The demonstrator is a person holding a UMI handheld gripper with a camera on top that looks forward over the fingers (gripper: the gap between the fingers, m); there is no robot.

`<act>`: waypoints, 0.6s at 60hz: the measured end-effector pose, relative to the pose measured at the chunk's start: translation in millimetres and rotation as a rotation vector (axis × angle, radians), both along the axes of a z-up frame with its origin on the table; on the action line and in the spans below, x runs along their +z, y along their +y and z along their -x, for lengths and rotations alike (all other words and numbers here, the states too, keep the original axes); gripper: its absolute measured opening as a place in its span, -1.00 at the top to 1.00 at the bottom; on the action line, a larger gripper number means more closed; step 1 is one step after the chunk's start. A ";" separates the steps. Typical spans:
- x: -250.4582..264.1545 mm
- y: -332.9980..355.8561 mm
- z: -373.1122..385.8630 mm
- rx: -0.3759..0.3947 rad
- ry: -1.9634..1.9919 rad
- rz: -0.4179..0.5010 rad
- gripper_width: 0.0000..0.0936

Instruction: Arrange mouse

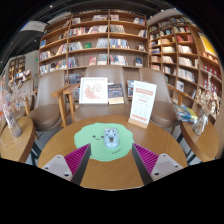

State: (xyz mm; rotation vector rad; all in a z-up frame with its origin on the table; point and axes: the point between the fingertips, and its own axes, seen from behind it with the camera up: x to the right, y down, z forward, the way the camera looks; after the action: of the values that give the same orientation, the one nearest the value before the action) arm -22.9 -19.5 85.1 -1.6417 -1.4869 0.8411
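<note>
Hovering low over the round wooden table [110, 170], the hand-held gripper [111, 160] has its fingers spread apart and empty, pink pads [78, 159] facing inward. Just ahead of them, roughly centred on the gap, the mouse [110, 139] rests on a green mat [101, 132] (likely its intended spot). Such alignment suggests an approach for grasping. Beyond the mat stand two upright signs [141, 103], then chairs and bookshelves [95, 40].

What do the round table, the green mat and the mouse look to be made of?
Round table: likely wood, warm brown with a soft sheen. Green mat: flat and matte, perhaps fabric or rubber. Mouse: pale grey, probably plastic, too small to confirm. It lies just ahead of the open gripper.
</note>
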 end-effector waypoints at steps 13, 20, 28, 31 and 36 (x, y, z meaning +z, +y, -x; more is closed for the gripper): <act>31.3 -25.4 -140.8 0.061 0.036 -0.018 -0.81; 35.6 -32.5 -196.7 0.075 0.047 -0.032 -0.82; 38.0 -44.0 -238.0 0.102 0.048 -0.026 -0.82; 36.8 -47.9 -249.1 0.111 0.051 -0.011 -0.82; 32.2 -45.7 -258.4 0.108 0.039 0.001 -0.82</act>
State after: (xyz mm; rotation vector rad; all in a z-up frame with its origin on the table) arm 235.4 -65.2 117.2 -1.5480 -1.5592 0.9275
